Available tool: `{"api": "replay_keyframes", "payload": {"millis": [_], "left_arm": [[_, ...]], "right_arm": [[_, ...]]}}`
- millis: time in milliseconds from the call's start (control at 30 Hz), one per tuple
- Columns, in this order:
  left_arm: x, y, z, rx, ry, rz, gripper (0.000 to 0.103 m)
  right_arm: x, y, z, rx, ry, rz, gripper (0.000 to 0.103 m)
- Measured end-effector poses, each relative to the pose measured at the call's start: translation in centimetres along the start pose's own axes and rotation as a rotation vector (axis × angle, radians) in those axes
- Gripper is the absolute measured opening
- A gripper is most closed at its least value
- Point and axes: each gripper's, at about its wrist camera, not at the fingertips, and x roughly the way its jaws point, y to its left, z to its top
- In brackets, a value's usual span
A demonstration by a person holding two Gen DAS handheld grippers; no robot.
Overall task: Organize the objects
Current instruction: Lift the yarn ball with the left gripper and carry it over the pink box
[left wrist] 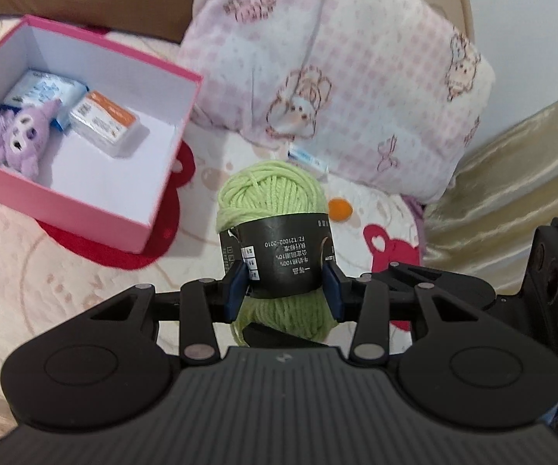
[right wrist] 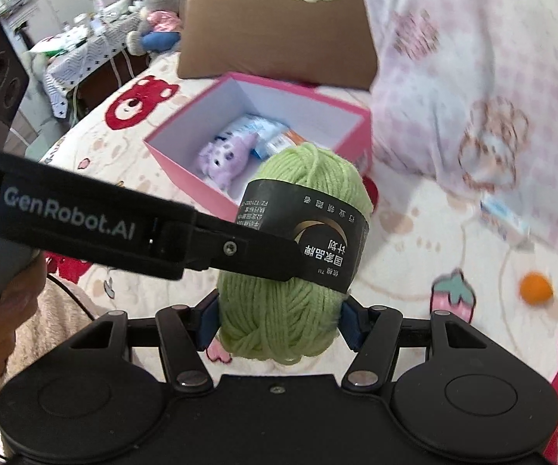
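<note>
Above the bed (left wrist: 66,271): green yarn (left wrist: 275,193) up in the air, pinched by both grippers. Left gripper (left wrist: 285,286) jaws pressed on the black label. Right gripper (right wrist: 279,321) jaws squeezing the bare end. Just beyond, to the left: pink box (left wrist: 85,201), open, holding a purple toy (left wrist: 17,133) and two packs (left wrist: 104,120). Near the pillow (left wrist: 337,77): orange ball (left wrist: 340,209).

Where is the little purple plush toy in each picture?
Left wrist view: the purple plush toy lies at the far left, in the near-left corner of the pink cardboard box.
Right wrist view: purple plush toy sits above centre, inside the same box.
Shared landmark: the green yarn ball.
</note>
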Motion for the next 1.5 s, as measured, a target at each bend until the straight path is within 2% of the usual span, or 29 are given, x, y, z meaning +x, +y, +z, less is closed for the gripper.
{"api": "replay_keyframes", "payload": {"millis": [233,367,567,667,900,1000,1167,1500], "left_arm": [[-3.4,1.4,2.6,0.001,-0.062,0.023,0.04],[-3.7,3.3,4.1,-0.066,-0.034,0.006,0.04],[-4.8,6.1,6.5,-0.149,-0.106,0.014,0.04],[-4.1,8.4,8.2,-0.194,-0.134,0.007,0.041],[-1.1,12.9,10.8,-0.257,-0.137,0.027,0.041],[0.0,14.4,11.2,-0.255,-0.13,0.035,0.041],[1.5,17.4,10.5,-0.284,-0.141,0.012,0.042],[3.8,19.5,8.9,-0.255,-0.078,0.076,0.042]], "right_arm": [[0.2,2.0,3.1,-0.076,-0.043,0.003,0.066],[0.8,2.8,5.1,-0.132,-0.004,0.008,0.065],[2.6,4.1,8.9,-0.263,-0.009,-0.004,0.064],[5.1,4.7,11.3,-0.354,-0.007,-0.045,0.064],[9.7,3.5,13.4,-0.371,-0.003,-0.005,0.061],[12.4,2.9,13.7,-0.393,0.008,0.033,0.059],[14.3,2.8,14.0,-0.429,0.041,0.059,0.057],[18.5,3.2,13.1,-0.489,0.14,0.115,0.056]]}}
